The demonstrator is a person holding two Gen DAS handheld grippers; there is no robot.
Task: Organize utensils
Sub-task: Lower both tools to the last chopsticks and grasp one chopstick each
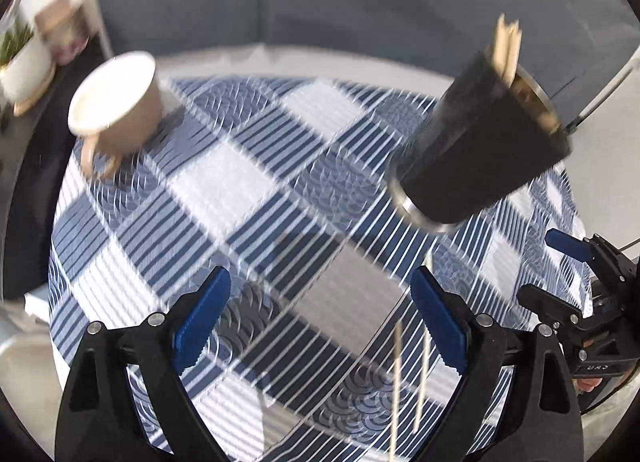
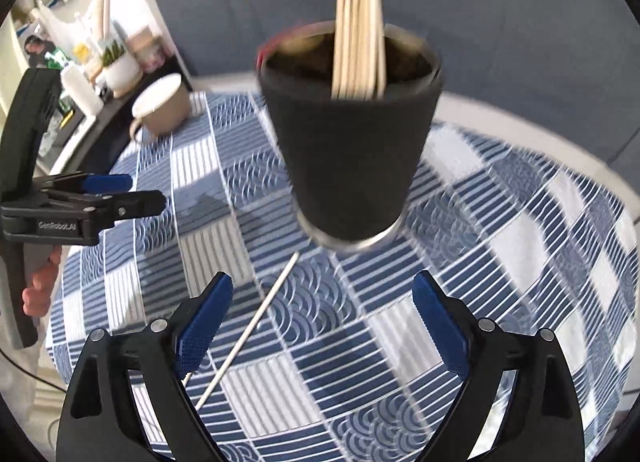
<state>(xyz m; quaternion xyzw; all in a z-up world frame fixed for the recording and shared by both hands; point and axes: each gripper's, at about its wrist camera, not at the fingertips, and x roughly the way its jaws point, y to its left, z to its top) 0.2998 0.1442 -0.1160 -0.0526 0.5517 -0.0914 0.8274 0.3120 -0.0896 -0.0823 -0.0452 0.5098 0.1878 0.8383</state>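
Note:
A black cup [image 2: 348,149] stands on the blue checked tablecloth [image 2: 500,262] and holds several wooden chopsticks [image 2: 360,41] upright. It also shows in the left wrist view [image 1: 480,149]. One loose chopstick [image 2: 248,334] lies on the cloth in front of the cup, running under my right gripper's left finger; in the left wrist view it appears as blurred pale sticks [image 1: 400,374]. My right gripper [image 2: 320,326] is open and empty just before the cup. My left gripper [image 1: 320,322] is open and empty above the cloth; it shows at the left of the right wrist view [image 2: 120,197].
A beige mug [image 1: 120,109] with a white inside stands at the table's far left, also in the right wrist view [image 2: 160,109]. A potted plant [image 2: 116,61] and bottles sit on a side shelf beyond the table. A grey sofa back [image 2: 480,21] lies behind.

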